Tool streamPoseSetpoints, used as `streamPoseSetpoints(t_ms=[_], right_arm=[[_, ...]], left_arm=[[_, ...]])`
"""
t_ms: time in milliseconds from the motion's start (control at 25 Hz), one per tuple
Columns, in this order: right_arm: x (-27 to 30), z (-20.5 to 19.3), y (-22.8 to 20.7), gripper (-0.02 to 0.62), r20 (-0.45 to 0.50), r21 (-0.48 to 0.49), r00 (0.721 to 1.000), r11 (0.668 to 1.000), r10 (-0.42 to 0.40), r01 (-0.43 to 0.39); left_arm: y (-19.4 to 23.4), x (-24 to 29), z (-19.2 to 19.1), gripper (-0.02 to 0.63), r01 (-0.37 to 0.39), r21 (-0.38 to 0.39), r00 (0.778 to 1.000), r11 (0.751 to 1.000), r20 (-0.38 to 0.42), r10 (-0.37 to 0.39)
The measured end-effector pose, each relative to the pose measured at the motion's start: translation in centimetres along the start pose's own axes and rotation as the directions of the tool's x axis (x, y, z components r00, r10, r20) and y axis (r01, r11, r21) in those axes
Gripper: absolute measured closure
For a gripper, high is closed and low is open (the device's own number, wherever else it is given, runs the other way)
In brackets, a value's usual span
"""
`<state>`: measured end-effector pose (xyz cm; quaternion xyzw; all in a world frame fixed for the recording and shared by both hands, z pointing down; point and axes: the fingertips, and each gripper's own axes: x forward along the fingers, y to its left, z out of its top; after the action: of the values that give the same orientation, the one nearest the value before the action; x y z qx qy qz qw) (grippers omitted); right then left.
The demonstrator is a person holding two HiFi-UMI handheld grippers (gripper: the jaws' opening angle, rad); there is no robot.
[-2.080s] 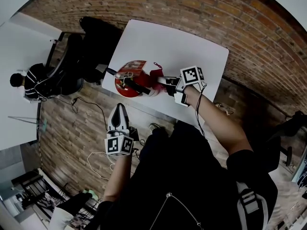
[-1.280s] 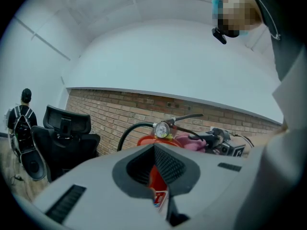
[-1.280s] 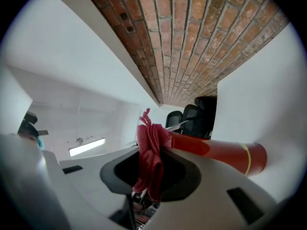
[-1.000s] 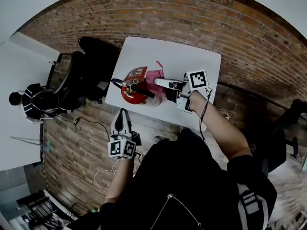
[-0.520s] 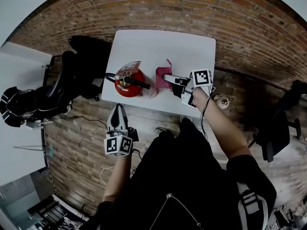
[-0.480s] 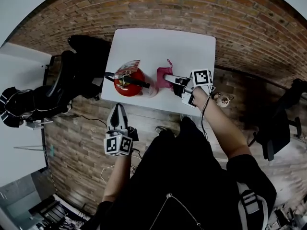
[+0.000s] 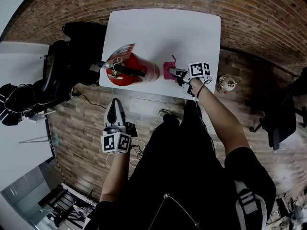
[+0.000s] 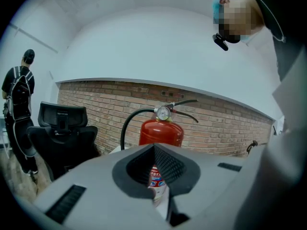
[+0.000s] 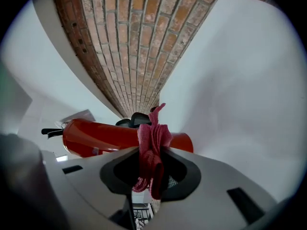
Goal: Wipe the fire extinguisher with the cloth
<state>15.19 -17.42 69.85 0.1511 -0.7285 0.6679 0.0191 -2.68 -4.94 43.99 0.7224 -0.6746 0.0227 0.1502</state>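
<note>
The right tool (image 7: 172,72) clamps the bunched pink cloth (image 7: 168,67) just beside the red fire extinguisher (image 7: 130,71) standing on the white table (image 7: 163,28) (apparently not touching). The left tool (image 7: 114,105) hangs off the table, jaws together, empty. Next move, I judge: press the cloth onto the cylinder.

No word or number can be read anywhere; in the left gripper view the fire extinguisher (image 8: 161,131) bears a white label (image 8: 156,178) with red and blue print too small to make out; the marks on its gauge (image 8: 163,113) are illegible; in the head view a printed tag (image 7: 121,51) at its neck is blurred; the left gripper (image 7: 114,104) and right gripper (image 7: 169,71) carry cubes with black-and-white square markers, no letters.
</note>
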Motion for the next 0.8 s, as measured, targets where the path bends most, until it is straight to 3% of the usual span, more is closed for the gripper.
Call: streamPoseSetpoints(t_ms=[320, 800], right_arm=[[4.4, -2.0, -6.7, 0.491, -0.034, -0.032, 0.991, 0.992, -0.126, 0.125], [7.2, -2.6, -11.0, 0.491, 0.054, 0.03, 0.966, 0.967, -0.255, 0.253]], left_arm=[[1.3, -2.1, -1.3, 0.575, -0.053, 0.007, 0.998, 0.999, -0.042, 0.053], [3.5, -5.6, -2.7, 0.575, -0.145, 0.001, 0.988, 0.989, -0.057, 0.145]])
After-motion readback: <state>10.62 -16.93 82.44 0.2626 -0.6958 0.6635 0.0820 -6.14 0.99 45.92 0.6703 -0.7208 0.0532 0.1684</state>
